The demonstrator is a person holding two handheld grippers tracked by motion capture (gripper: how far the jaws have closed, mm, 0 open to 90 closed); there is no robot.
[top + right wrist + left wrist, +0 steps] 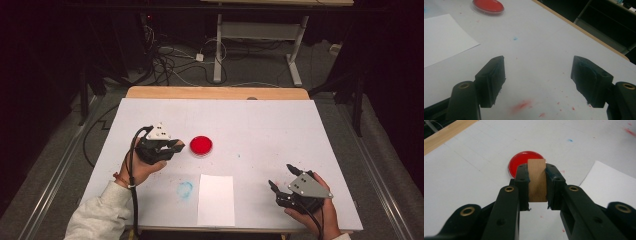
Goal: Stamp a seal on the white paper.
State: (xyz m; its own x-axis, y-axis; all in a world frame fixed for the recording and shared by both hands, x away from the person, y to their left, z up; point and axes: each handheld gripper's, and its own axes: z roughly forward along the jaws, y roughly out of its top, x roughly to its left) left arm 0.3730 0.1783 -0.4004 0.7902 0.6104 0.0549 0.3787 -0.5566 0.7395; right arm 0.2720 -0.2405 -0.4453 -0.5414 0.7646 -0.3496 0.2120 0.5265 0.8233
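Left gripper (537,182) clamps one wooden block (537,180); right gripper (537,80) gapes; one red dish (201,145), apparently paint.

A sheet of white paper (216,199) lies at the lower middle of the frame beside a blue smudge (185,189) — a second desk (260,30) and tangled cables (165,60) at the top.
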